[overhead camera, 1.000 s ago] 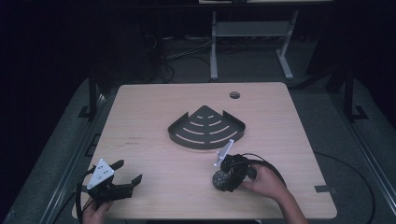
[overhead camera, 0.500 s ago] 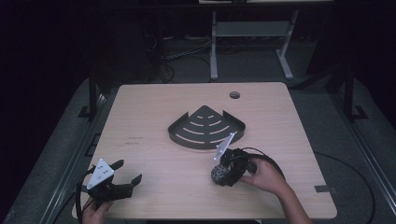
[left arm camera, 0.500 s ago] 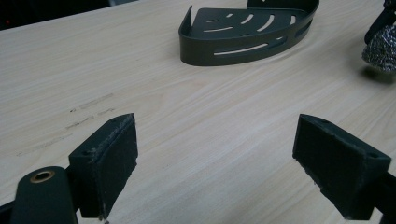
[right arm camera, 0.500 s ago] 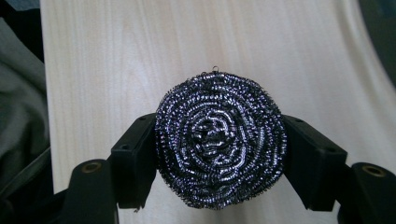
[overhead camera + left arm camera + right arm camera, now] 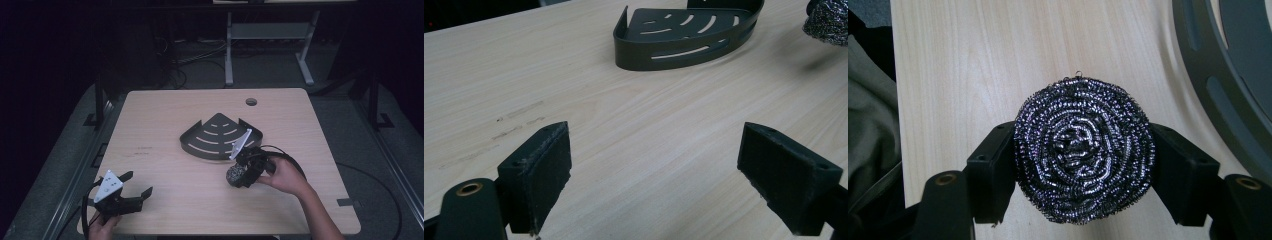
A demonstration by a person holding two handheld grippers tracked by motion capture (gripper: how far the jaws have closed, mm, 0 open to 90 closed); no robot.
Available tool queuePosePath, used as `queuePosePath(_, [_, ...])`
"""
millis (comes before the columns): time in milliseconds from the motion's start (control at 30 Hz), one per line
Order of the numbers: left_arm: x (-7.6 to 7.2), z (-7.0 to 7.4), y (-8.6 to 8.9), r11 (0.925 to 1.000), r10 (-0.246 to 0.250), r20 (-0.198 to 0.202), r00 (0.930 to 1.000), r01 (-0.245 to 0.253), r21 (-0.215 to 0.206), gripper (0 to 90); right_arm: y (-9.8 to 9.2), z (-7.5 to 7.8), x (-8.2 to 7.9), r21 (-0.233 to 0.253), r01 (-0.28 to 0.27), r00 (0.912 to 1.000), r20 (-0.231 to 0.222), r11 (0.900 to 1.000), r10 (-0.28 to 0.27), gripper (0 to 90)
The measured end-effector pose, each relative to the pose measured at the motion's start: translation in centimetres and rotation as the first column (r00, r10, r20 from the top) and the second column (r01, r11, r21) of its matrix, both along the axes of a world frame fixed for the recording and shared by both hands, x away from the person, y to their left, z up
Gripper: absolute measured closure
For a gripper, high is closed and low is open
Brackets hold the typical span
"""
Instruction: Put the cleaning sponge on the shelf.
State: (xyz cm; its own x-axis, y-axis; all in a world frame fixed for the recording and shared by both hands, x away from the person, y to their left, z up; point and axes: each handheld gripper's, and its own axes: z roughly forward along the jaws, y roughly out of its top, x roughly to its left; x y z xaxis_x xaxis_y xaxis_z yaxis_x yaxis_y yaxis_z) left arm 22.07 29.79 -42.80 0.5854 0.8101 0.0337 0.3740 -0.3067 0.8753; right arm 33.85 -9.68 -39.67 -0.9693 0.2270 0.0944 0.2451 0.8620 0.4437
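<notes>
Nearest the person, at the front left corner of the pale wooden counter (image 5: 165, 130), the left tool (image 5: 134, 189) rests with its jaws spread wide and nothing between them. Further in, on the right side, the right tool (image 5: 235, 176) is clamped on a round steel-wool scourer (image 5: 1083, 150), gripped at both flanks. Just beyond that scourer and slightly right lies the dark slotted corner caddy (image 5: 220, 137), curved edge facing the person. The right tool is much the nearer to it.
</notes>
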Motion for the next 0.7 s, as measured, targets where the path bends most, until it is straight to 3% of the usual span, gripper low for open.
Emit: queuePosePath(700, [0.1, 0.2, 0.1, 1.0000, -0.001, 0.004, 1.0000, 0.001, -0.007, 13.2, 1.7, 2.3, 3.4, 0.002, -0.008, 0.9999, 0.013, 1.000, 0.008, 31.8])
